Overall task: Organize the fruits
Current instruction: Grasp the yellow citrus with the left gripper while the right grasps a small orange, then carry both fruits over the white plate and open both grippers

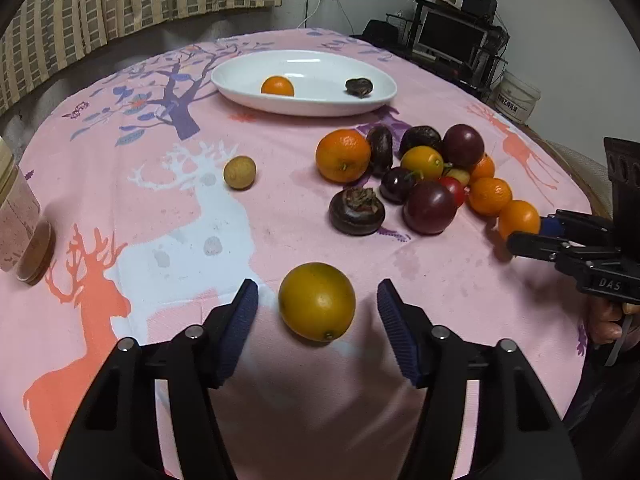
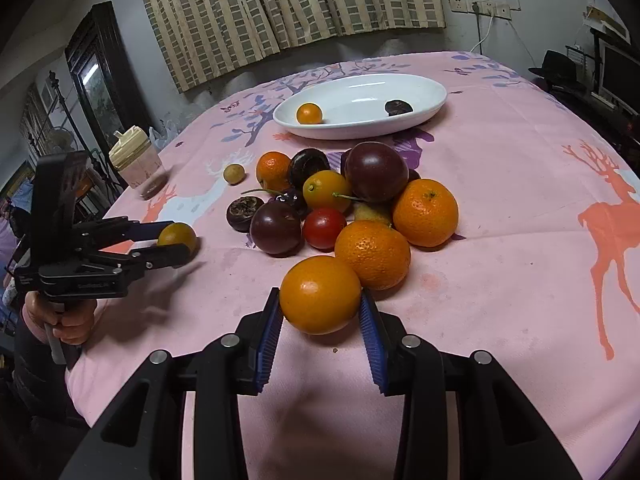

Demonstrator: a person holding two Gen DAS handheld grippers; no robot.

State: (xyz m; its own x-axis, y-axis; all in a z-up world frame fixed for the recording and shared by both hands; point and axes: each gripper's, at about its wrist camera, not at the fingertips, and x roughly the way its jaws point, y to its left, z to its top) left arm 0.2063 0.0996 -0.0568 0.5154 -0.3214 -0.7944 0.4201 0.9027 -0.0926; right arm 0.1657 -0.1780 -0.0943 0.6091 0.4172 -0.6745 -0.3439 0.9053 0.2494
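My left gripper [image 1: 317,300] is open around a yellow-orange citrus fruit [image 1: 317,301] that lies on the pink cloth, with gaps on both sides. It also shows in the right wrist view [image 2: 176,236]. My right gripper [image 2: 320,304] has its blue pads against an orange [image 2: 320,300] at the near end of the fruit pile [image 2: 340,208]. The white oval dish [image 1: 372,80] at the back holds a small orange [image 1: 277,86] and a dark chestnut-like fruit [image 1: 359,87].
A small tan longan [image 1: 239,173] lies alone left of the pile. A plastic jar [image 1: 16,224] stands at the table's left edge. Curtains and a TV stand are behind the round table [image 2: 520,200].
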